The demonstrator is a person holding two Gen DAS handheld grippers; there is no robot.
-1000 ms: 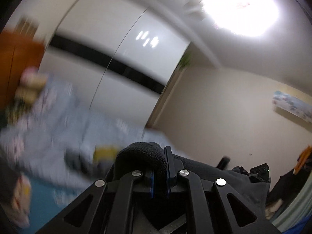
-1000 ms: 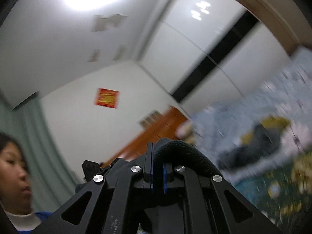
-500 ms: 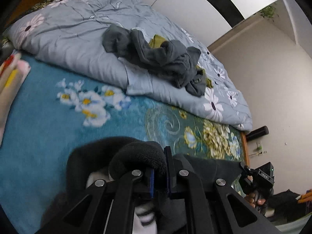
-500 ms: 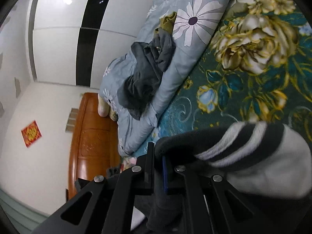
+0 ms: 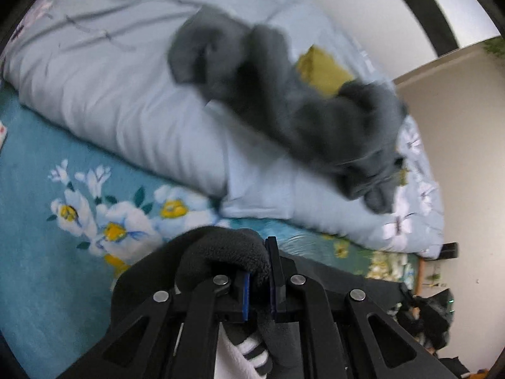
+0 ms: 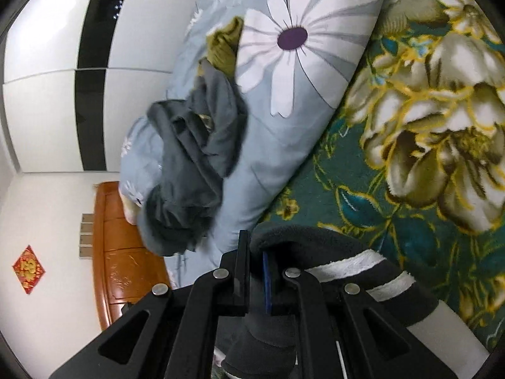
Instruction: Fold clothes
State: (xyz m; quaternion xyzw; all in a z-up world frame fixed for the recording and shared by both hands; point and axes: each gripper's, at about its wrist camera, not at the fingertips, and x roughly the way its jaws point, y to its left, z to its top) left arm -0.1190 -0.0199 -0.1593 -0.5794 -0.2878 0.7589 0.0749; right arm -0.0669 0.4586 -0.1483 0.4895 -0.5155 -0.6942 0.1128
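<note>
Both tongs, left tongs (image 5: 258, 279) and right tongs (image 6: 256, 276), clench a black fleece garment with white stripes (image 6: 344, 252). It hangs over the floral teal bedspread (image 5: 47, 221).

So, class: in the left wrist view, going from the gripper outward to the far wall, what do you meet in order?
Left gripper shut on black fleece garment → teal floral blanket → pale blue quilt → grey clothes → white wardrobe.

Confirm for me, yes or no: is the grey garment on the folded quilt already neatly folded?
No. In the right wrist view the grey garment lies crumpled in a heap on the quilt, with loose folds.
</note>
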